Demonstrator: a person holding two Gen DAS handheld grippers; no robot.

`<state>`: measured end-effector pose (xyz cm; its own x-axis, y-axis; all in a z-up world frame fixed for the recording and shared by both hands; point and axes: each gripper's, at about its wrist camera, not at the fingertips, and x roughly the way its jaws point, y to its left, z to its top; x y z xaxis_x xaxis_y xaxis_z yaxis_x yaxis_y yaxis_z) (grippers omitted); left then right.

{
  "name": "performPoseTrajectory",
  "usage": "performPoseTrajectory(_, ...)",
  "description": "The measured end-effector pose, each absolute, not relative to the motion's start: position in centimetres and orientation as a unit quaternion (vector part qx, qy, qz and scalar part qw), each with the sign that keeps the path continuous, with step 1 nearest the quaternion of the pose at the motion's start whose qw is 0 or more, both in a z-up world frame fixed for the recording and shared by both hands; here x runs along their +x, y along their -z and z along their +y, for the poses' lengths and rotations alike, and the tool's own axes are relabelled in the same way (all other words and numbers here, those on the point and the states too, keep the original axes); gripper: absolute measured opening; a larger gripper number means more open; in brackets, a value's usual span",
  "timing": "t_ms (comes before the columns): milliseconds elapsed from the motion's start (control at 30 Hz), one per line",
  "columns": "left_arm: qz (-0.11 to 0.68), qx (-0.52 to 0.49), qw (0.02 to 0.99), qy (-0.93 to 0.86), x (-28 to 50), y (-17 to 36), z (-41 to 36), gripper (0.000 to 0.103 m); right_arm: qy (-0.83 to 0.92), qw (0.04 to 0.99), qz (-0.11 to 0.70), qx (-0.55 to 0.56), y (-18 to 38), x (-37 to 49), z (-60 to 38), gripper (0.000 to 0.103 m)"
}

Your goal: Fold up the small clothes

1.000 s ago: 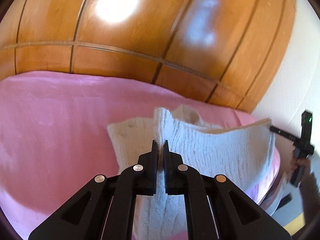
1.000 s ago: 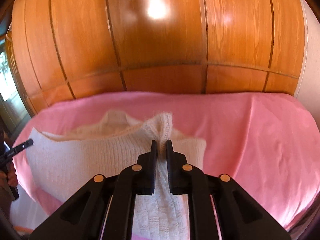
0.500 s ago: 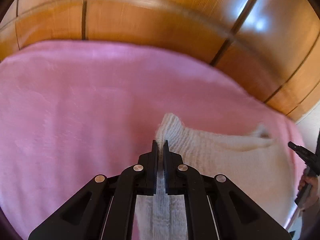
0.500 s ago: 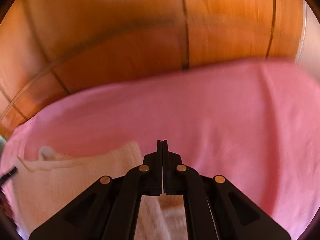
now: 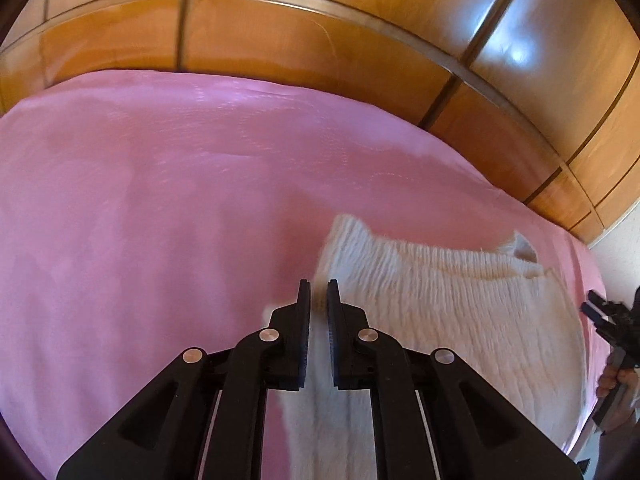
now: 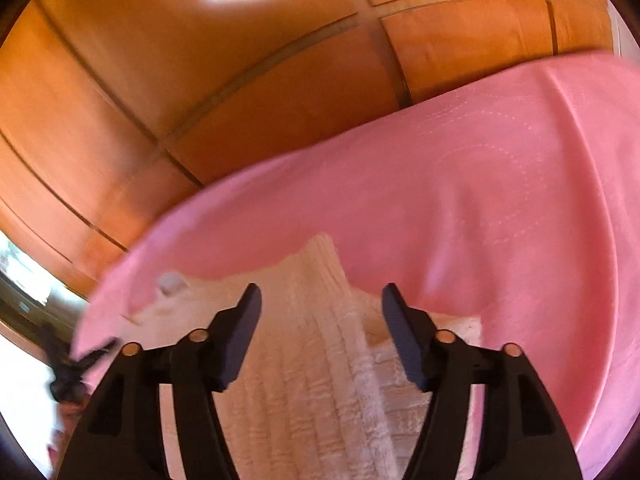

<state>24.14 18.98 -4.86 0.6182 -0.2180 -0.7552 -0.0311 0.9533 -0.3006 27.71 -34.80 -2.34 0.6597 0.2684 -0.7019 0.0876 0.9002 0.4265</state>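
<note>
Cream ribbed knit garment [image 5: 440,320] lies flat on pink bedsheet [image 5: 160,220]; left tool [image 5: 319,300] narrowly parted around its edge, right tool [image 6: 320,304] wide open, empty.

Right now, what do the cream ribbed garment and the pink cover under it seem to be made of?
The cream ribbed garment looks like chunky knitted wool or acrylic yarn: raised ribs, fuzzy edges. The pink cover looks like smooth woven fabric with a faint sheen and soft creases; the fibre is unclear.
</note>
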Motion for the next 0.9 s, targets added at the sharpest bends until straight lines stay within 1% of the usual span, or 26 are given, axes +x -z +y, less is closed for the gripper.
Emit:
performPoseTrajectory(33,0.433,-0.143,0.889,0.047,23.6,4.9,19.2,0.006,-0.054,0.881,0.427,0.199,3.2,28.5,-33.6,0.055)
performPoseTrajectory(67,0.433,-0.142,0.889,0.042,22.9,4.8,19.5,0.006,-0.045,0.881,0.441,0.165,4.0,29.0,-32.6,0.021)
performPoseTrajectory(100,0.433,-0.142,0.889,0.041,22.2,4.7,19.9,0.006,-0.018,0.885,0.454,0.107,4.4,29.0,-31.2,0.005)
performPoseTrajectory(133,0.432,-0.143,0.89,0.037,20.9,4.7,20.4,0.012,0.004,0.893,0.448,0.049,4.5,29.2,-30.2,0.006)
performPoseTrajectory(167,0.431,-0.144,0.89,0.035,20.0,4.7,20.8,0.029,0.015,0.898,0.438,0.032,4.3,29.2,-29.9,0.005)
performPoseTrajectory(200,0.429,-0.146,0.891,0.034,18.8,4.8,21.4,0.036,0.037,0.902,0.43,0.02,4.2,29.4,-30.0,0.005)
performPoseTrajectory(233,0.427,-0.149,0.891,0.035,17.8,4.8,21.9,0.04,0.073,0.901,0.428,0.014,4.6,30.0,-30.8,0.005)
performPoseTrajectory(300,0.431,-0.15,0.889,0.04,15.9,5.1,22.5,0.04,0.085,0.885,0.455,0.052,6.2,31.3,-32.4,0.005)
performPoseTrajectory(333,0.429,-0.158,0.888,0.049,14.7,5.2,23.0,0.04,0.085,0.886,0.452,0.061,6.5,31.5,-32.7,0.006)
performPoseTrajectory(400,0.426,-0.189,0.881,0.084,12.5,5.5,23.4,0.04,0.084,0.887,0.451,0.052,6.4,31.6,-32.5,0.008)
performPoseTrajectory(433,0.428,-0.197,0.876,0.1,11.9,5.7,23.3,0.04,0.085,0.889,0.448,0.049,6.2,31.4,-32.5,0.011)
performPoseTrajectory(467,0.428,-0.202,0.873,0.116,11.1,5.9,22.8,0.042,0.083,0.89,0.445,0.051,5.9,31.2,-32.4,0.02)
performPoseTrajectory(500,0.426,-0.202,0.873,0.127,10.4,6.0,22.4,0.044,0.082,0.892,0.441,0.059,5.5,30.7,-32.6,0.026)
performPoseTrajectory(567,0.421,-0.202,0.871,0.15,9.1,6.2,21.3,0.046,0.077,0.896,0.429,0.088,4.6,29.1,-33.8,0.061)
performPoseTrajectory(600,0.423,-0.209,0.866,0.165,8.7,6.5,20.9,0.046,0.07,0.898,0.422,0.105,4.2,27.9,-34.2,0.065)
performPoseTrajectory(700,0.425,-0.219,0.858,0.186,8.0,7.1,20.0,0.047,0.035,0.898,0.405,0.166,3.3,23.2,-35.9,0.069)
performPoseTrajectory(767,0.433,-0.223,0.853,0.187,8.0,8.0,19.4,0.047,0.014,0.892,0.404,0.201,3.0,22.0,-36.4,0.078)
performPoseTrajectory(800,0.438,-0.227,0.85,0.185,8.4,8.5,19.1,0.047,0.003,0.888,0.402,0.222,3.0,20.5,-36.4,0.078)
performPoseTrajectory(833,0.444,-0.23,0.847,0.18,8.7,9.0,18.9,0.042,-0.012,0.883,0.401,0.244,3.1,18.5,-36.7,0.078)
performPoseTrajectory(867,0.445,-0.235,0.846,0.178,9.0,9.2,18.9,0.029,-0.022,0.878,0.403,0.259,3.4,17.3,-37.0,0.078)
performPoseTrajectory(900,0.446,-0.239,0.844,0.178,9.1,9.3,19.1,0.025,-0.036,0.869,0.411,0.273,4.1,15.9,-37.2,0.076)
